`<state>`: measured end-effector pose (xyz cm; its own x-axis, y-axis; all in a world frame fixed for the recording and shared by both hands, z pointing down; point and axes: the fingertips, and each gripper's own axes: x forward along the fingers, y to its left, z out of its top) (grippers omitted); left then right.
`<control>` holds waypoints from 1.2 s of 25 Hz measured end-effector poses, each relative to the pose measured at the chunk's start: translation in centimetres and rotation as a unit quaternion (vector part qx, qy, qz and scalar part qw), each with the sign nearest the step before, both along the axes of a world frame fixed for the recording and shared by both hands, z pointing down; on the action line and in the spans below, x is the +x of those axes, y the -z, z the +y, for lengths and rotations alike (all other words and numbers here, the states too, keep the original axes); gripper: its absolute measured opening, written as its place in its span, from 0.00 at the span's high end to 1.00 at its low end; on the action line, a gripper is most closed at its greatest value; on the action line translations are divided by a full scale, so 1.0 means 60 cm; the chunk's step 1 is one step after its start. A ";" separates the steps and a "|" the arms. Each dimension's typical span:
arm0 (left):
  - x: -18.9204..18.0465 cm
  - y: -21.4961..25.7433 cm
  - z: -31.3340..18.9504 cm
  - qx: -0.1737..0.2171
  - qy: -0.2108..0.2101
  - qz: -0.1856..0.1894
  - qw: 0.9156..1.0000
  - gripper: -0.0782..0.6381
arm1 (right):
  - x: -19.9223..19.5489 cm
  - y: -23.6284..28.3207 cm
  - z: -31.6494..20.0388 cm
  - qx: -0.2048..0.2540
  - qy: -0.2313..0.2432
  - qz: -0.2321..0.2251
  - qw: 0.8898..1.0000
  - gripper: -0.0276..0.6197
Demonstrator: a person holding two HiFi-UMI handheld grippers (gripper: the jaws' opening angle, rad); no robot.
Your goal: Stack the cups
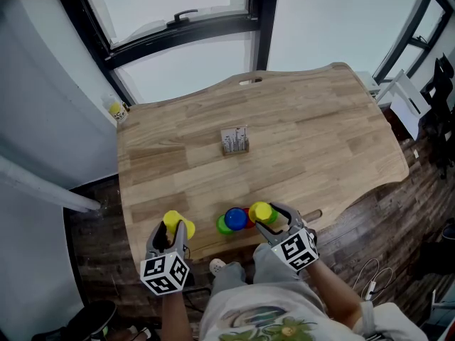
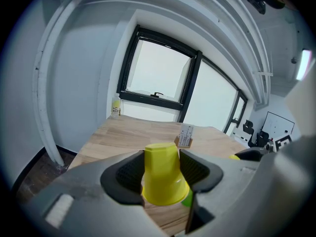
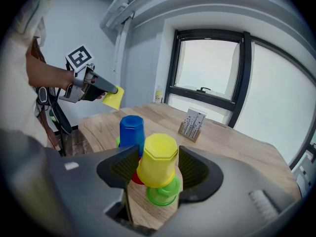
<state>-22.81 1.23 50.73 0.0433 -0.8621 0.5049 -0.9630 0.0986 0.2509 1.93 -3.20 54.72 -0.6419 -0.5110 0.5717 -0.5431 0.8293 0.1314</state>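
My left gripper (image 1: 173,229) is shut on an upside-down yellow cup (image 2: 162,174), held off the wooden table (image 1: 320,119) near its front edge; the right gripper view shows that cup (image 3: 113,98) in the air. My right gripper (image 3: 157,171) stands around a second upside-down yellow cup (image 3: 158,159) that rests on a green cup (image 3: 162,192). A gap shows between this cup and the right pad, so the jaws are open. Just left of it stand a blue cup (image 3: 132,131) on a red one (image 3: 135,178), with another green cup (image 1: 224,226) beside them.
A small card holder (image 1: 234,141) stands mid-table. A little bottle (image 1: 117,111) sits on the sill at the far left corner. Windows run behind the table; dark floor, chairs and cables lie to the right. My legs are at the front edge.
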 end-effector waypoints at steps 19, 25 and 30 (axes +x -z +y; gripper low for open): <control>0.065 0.087 -0.053 0.065 -0.068 -0.026 0.995 0.57 | 0.013 0.019 0.009 -0.005 -0.023 -0.028 0.999 0.56; 0.113 0.121 -0.069 0.091 -0.103 -0.033 0.990 0.57 | 0.018 0.024 0.010 -0.002 -0.024 -0.026 0.999 0.56; 0.147 0.132 -0.075 0.100 -0.126 -0.035 0.986 0.57 | 0.021 0.030 0.008 0.001 -0.026 -0.032 0.999 0.56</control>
<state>-13.97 -3.30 42.81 0.2404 -0.9109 0.3354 -0.9661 -0.1911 0.1734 3.16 -2.70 52.93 -0.6497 -0.5455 0.5294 -0.5923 0.7998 0.0974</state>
